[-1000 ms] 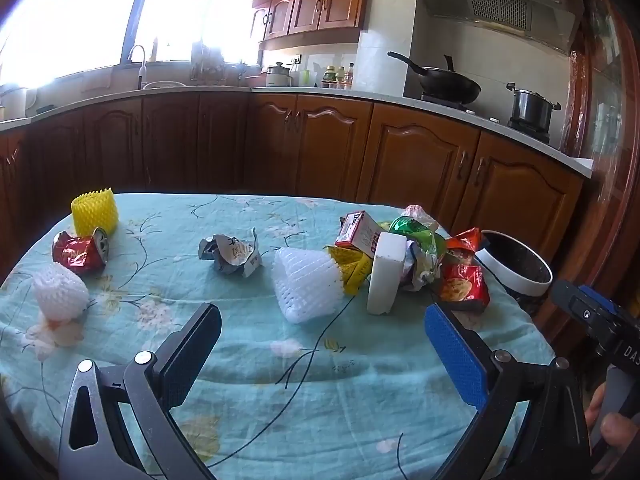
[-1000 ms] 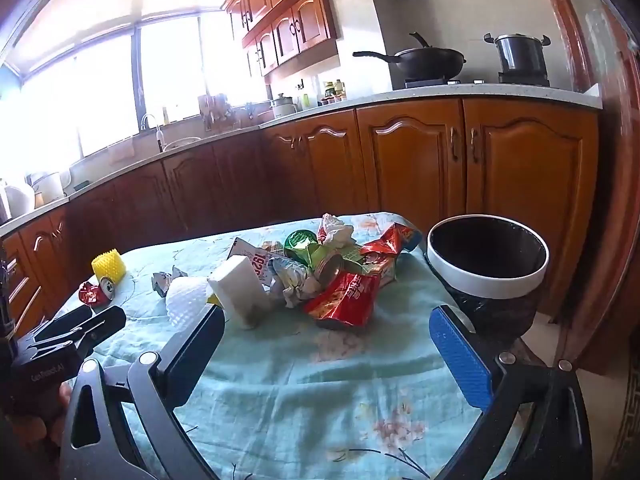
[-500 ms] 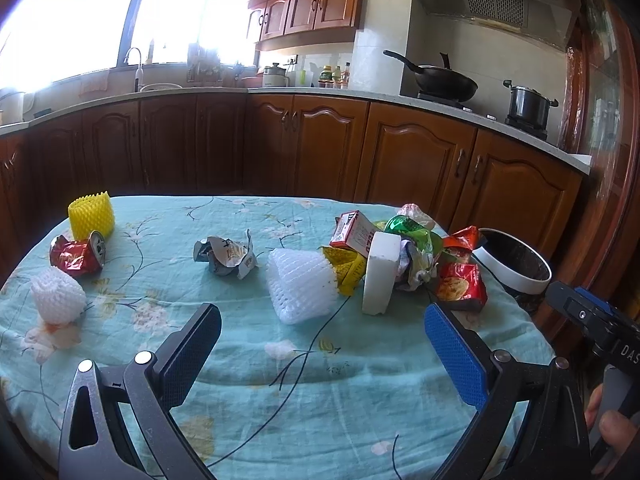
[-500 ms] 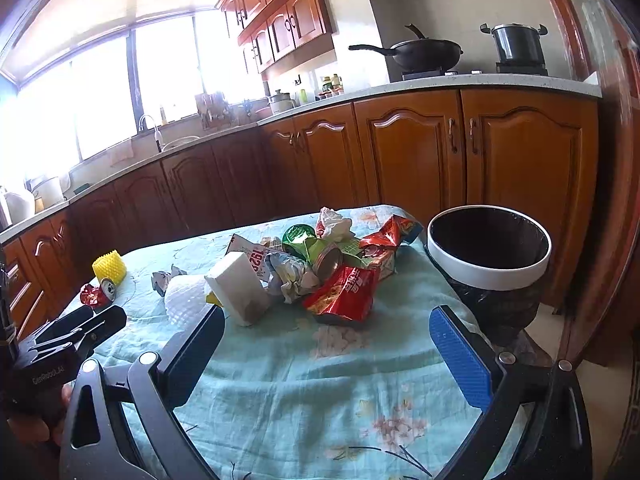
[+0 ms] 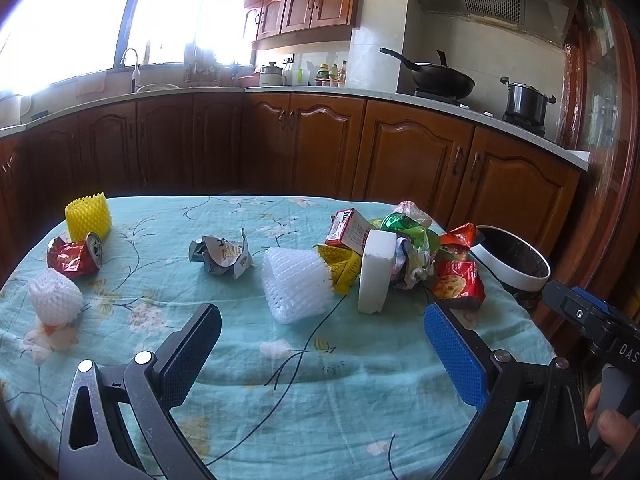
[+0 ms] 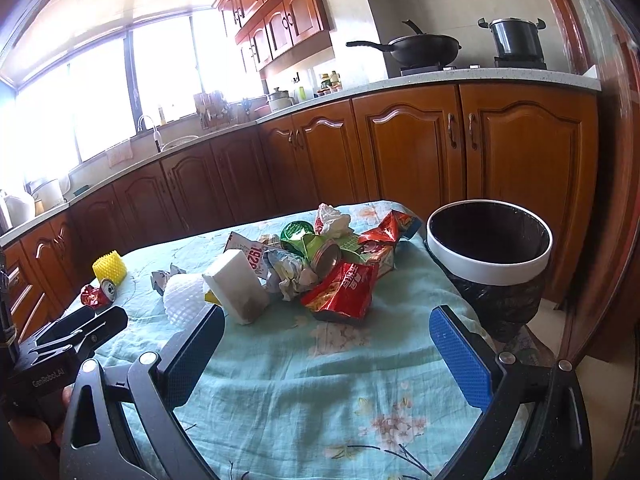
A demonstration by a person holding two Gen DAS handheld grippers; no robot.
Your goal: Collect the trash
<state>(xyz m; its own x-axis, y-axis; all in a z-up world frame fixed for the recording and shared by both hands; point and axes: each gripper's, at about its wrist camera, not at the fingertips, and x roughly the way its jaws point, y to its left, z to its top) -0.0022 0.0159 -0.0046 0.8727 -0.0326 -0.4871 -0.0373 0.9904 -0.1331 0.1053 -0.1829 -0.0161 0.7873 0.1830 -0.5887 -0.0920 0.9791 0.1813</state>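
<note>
Table under a teal flowered cloth (image 5: 248,368), yellow foam net (image 5: 88,216) and crushed red can (image 5: 74,255) at left, white foam net (image 5: 54,298) lower left, crumpled wrapper (image 5: 222,255) at centre, larger white foam sleeve (image 5: 298,284), white block (image 5: 376,270), heap of what look like snack packets (image 5: 456,280) at right.

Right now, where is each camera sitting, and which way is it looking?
Left wrist: on the left gripper, open, low over the table, facing the white foam net; a hand shows.
Right wrist: on the right gripper, open, facing the red snack bag and trash bin.
Both see the white block and the yellow foam net.
</note>
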